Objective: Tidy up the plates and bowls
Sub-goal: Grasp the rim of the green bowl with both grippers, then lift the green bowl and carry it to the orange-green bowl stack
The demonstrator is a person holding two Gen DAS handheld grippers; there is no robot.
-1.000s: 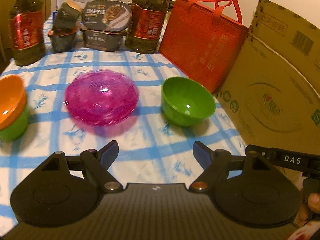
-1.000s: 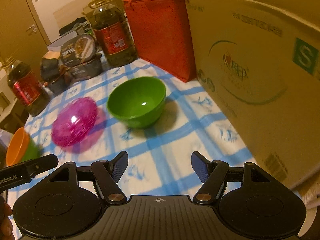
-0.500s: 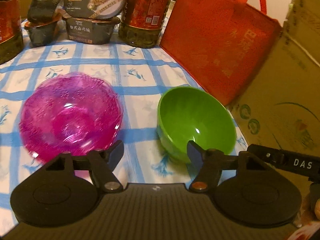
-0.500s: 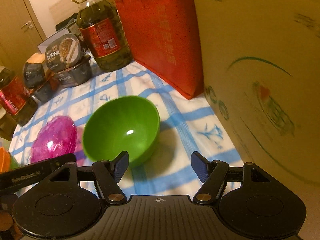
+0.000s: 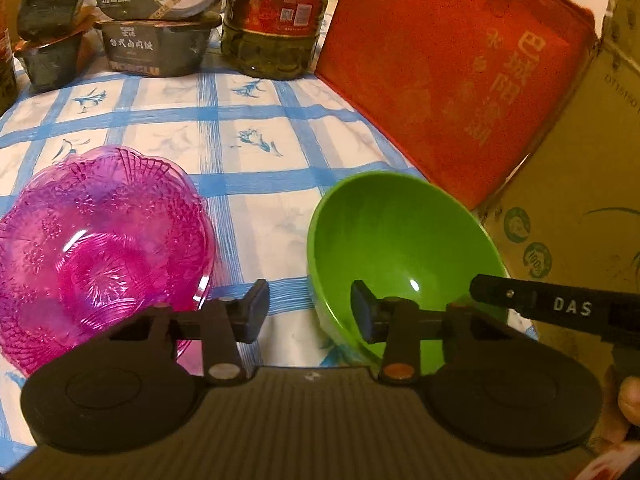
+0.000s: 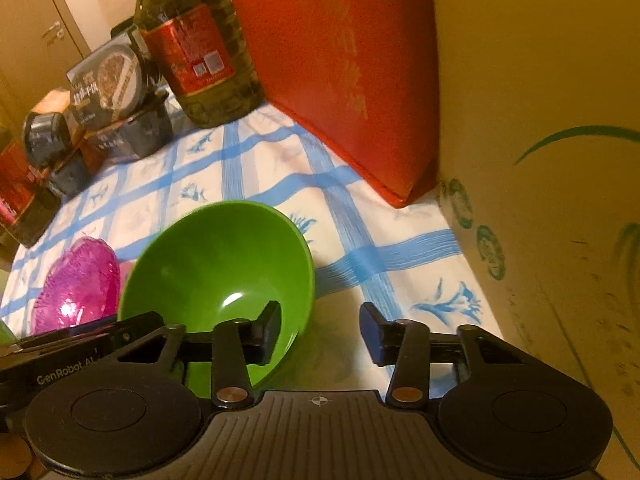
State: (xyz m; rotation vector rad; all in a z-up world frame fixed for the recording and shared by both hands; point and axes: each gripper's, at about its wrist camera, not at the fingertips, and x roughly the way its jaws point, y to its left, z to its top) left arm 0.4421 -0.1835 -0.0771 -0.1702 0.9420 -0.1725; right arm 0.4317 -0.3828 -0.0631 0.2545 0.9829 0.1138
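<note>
Both grippers (image 5: 306, 312) (image 6: 320, 330) closing astride green bowl (image 5: 400, 248) rim.

A red tote bag (image 5: 472, 80) leans on a cardboard box (image 5: 580, 200) beside an oil bottle (image 5: 272, 20) on the checked tablecloth (image 5: 256, 128).

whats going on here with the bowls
A person is holding a pair of tongs in each hand over a table with a blue-checked cloth. Both the left tongs and the right tongs straddle opposite sides of the rim of the green bowl, one finger inside and one outside. Their jaws have just been closing but have not clamped yet. The pink glass bowl sits beside it, untouched.
</note>
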